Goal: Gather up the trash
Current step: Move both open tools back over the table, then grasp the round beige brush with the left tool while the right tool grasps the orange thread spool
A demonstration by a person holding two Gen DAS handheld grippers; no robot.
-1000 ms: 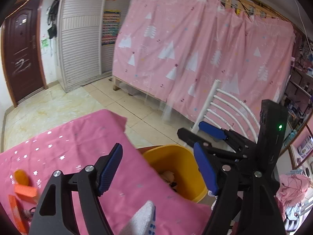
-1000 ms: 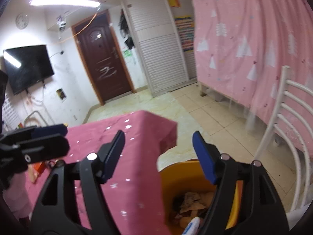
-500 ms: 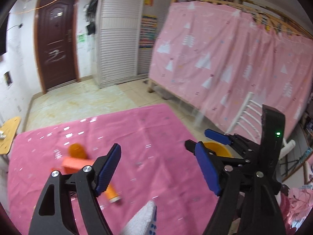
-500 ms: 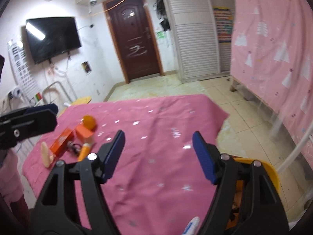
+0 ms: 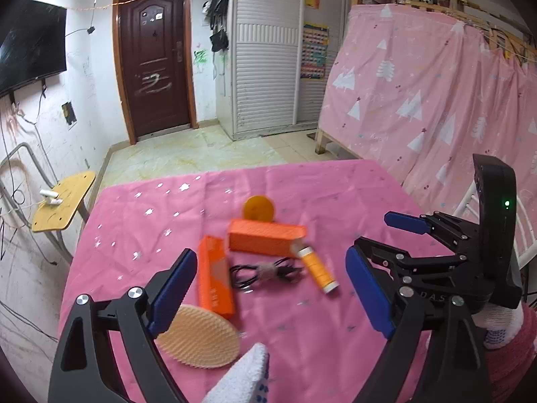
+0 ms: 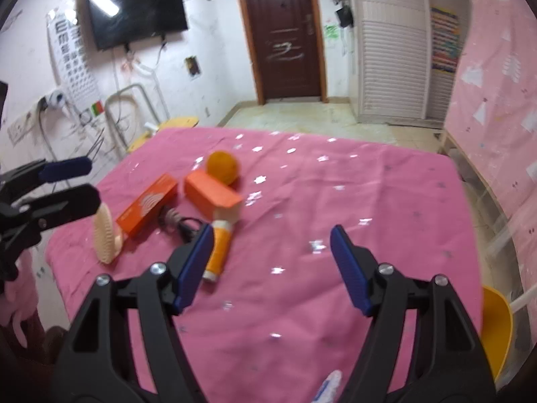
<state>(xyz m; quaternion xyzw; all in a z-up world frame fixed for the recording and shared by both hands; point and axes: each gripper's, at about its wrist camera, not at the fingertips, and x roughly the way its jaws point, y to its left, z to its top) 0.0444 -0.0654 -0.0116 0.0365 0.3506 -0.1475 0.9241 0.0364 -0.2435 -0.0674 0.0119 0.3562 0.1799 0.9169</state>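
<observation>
On the pink tablecloth (image 5: 141,228) lie an orange fruit (image 5: 258,207), an orange box (image 5: 266,237), a flat orange carton (image 5: 214,278), an orange tube (image 5: 317,268), a black cable (image 5: 265,272) and a beige brush (image 5: 198,336). My left gripper (image 5: 273,294) is open and empty above the near side of them. My right gripper (image 6: 272,265) is open and empty, right of the tube (image 6: 220,245); it also shows in the left wrist view (image 5: 386,235). The yellow bin (image 6: 496,325) sits at the table's right edge.
A wooden stool (image 5: 62,206) stands left of the table. A pink curtain (image 5: 436,107) hangs on the right, with a white chair (image 5: 470,198) in front of it. A brown door (image 5: 154,60) and a wall TV (image 6: 134,3) are at the back.
Both grippers have swung left from over the yellow bin to over the table's objects. Both stayed open and empty.
</observation>
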